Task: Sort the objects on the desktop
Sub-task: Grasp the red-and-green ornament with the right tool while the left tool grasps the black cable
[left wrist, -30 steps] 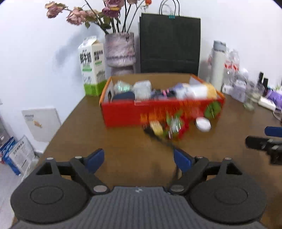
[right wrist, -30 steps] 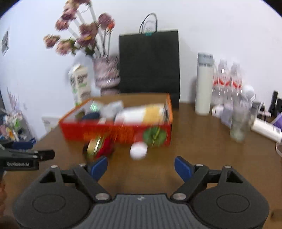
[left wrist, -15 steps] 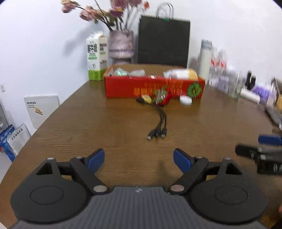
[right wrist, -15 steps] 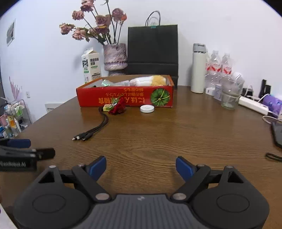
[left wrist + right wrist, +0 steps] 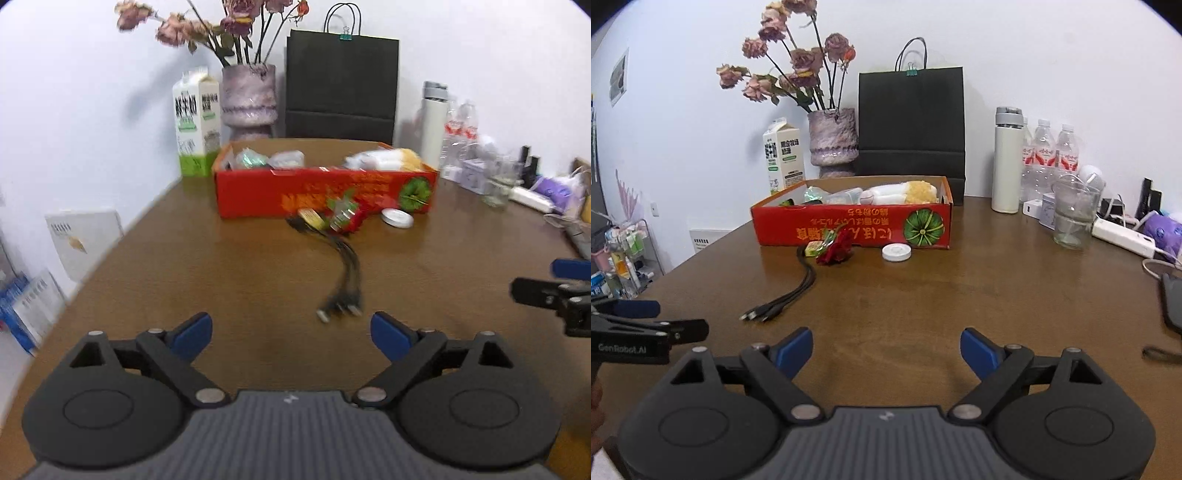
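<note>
A red cardboard box [image 5: 325, 192] [image 5: 849, 225] holding several packets stands mid-table. In front of it lie a black cable bundle [image 5: 343, 273] [image 5: 790, 291], a red wrapped item [image 5: 351, 218] [image 5: 836, 249], a small yellow piece [image 5: 312, 218] and a white round lid [image 5: 397, 218] [image 5: 896, 253]. My left gripper [image 5: 291, 328] hovers just short of the cable's plugs, its jaws opening with nothing between them. My right gripper [image 5: 886, 345] is open and empty over bare wood, to the right of the cable. Each gripper shows at the edge of the other's view.
Behind the box stand a milk carton [image 5: 783, 158], a vase of dried flowers [image 5: 833, 138] and a black paper bag [image 5: 910, 122]. A thermos [image 5: 1008, 158], water bottles, a glass [image 5: 1071, 218] and a power strip [image 5: 1123, 236] crowd the right. A dark flat object [image 5: 1172, 302] lies at the right edge.
Both grippers pulled back from the red box, which now looks smaller and farther. The cable's plug end has come into view just ahead of the left gripper.
</note>
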